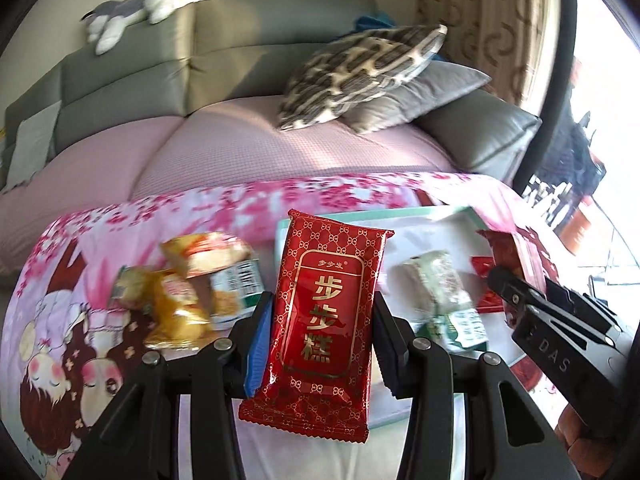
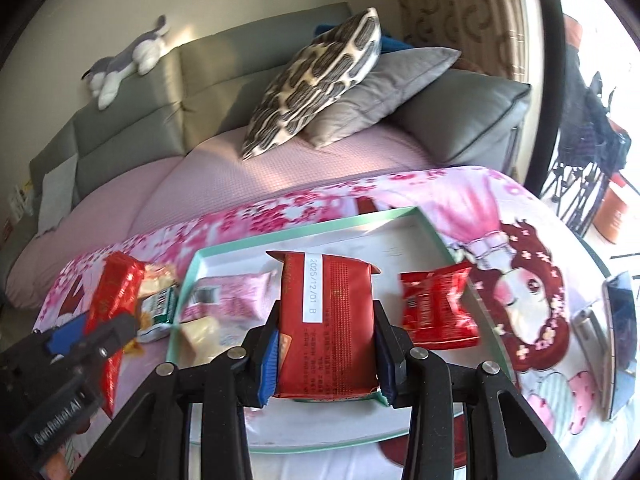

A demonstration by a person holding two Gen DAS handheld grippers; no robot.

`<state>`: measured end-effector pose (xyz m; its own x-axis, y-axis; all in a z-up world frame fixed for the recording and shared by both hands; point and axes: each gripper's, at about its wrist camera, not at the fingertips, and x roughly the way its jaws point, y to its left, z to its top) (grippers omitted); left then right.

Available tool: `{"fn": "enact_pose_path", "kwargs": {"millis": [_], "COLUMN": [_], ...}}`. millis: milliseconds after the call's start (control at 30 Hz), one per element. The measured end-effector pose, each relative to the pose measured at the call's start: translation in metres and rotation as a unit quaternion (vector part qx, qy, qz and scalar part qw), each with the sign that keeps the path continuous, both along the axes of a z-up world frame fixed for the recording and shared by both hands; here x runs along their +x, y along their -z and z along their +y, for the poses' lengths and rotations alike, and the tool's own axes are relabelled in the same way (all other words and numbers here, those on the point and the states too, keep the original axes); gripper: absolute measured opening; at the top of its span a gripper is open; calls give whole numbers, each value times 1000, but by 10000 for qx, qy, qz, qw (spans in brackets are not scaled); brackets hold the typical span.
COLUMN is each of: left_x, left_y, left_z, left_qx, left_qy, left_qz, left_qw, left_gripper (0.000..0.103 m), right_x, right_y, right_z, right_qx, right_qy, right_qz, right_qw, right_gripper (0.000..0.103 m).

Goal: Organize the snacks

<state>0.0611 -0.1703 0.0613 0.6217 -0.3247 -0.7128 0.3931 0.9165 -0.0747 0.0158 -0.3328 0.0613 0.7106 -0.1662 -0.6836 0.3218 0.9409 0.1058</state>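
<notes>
My left gripper (image 1: pixel 320 336) is shut on a red snack packet with gold characters (image 1: pixel 324 320), held above the table's left part beside the tray. My right gripper (image 2: pixel 326 354) is shut on another red packet with a white date strip (image 2: pixel 326 320), held over the mint-rimmed white tray (image 2: pixel 430 232). In the tray lie a pink packet (image 2: pixel 234 294), a pale packet (image 2: pixel 200 338) and a small red packet (image 2: pixel 436 306). Yellow and green packets (image 1: pixel 188 296) lie left of the tray. The right gripper also shows in the left wrist view (image 1: pixel 520 292), the left one in the right wrist view (image 2: pixel 94 336).
The table carries a pink cartoon-print cloth (image 2: pixel 532 280). A phone (image 2: pixel 620 340) lies at its right edge. Behind stands a grey sofa (image 1: pixel 248 72) with cushions (image 1: pixel 360 72) and a plush toy (image 1: pixel 136 4). A green-white packet (image 1: pixel 440 292) lies in the tray.
</notes>
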Motion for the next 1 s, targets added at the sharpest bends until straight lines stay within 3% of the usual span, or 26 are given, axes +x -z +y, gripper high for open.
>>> {"fn": "enact_pose_path", "kwargs": {"millis": [333, 633, 800, 1000], "left_x": [-7, 4, 10, 19], "left_y": [8, 18, 27, 29], "left_z": [-37, -55, -69, -72], "left_qx": [101, 84, 289, 158], "left_qy": [327, 365, 365, 330], "left_qz": [65, 102, -1, -99], "left_qw": [9994, 9992, 9989, 9993], "left_gripper": [48, 48, 48, 48], "right_x": [-10, -1, 8, 15], "right_y": [-1, 15, 29, 35], "right_z": [-28, -34, -37, -40], "right_qx": [2, 63, 209, 225], "right_qy": [252, 200, 142, 132], "right_qz": [-14, 57, 187, 166], "right_qw": [9997, 9998, 9995, 9995], "right_gripper": [42, 42, 42, 42]}}
